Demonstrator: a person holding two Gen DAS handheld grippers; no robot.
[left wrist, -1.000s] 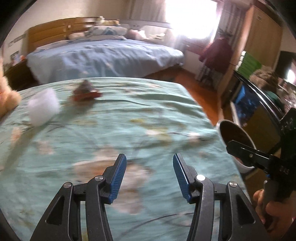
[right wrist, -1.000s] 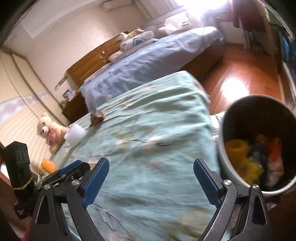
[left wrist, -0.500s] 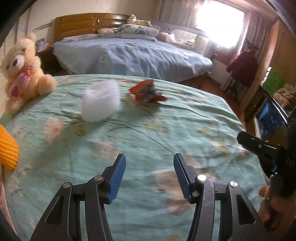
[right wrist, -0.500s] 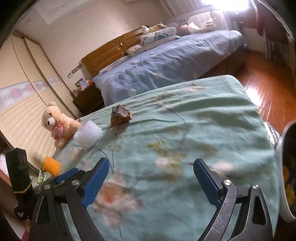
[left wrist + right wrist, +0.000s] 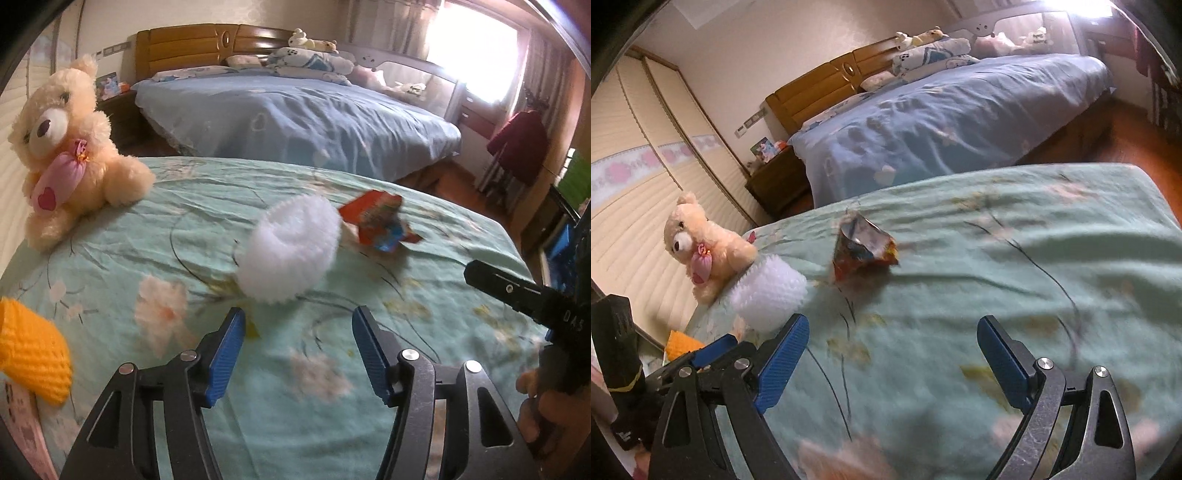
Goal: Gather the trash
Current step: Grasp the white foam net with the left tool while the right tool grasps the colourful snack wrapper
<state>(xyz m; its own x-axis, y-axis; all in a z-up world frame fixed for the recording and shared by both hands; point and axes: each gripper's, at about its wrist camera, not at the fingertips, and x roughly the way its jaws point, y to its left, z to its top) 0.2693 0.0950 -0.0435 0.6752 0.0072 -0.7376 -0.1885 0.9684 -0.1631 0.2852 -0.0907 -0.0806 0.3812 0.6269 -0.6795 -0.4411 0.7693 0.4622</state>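
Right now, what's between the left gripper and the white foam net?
Only bare floral bedsheet lies between the open left gripper and the white foam net, clearest in the left wrist view.

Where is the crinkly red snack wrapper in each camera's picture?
Left wrist view: the red snack wrapper lies right of centre on the green bedspread, just behind and right of the white fluffy ball.
Right wrist view: the wrapper lies left of centre, right of the white ball.
Shared landmark: the cream teddy bear at the left.
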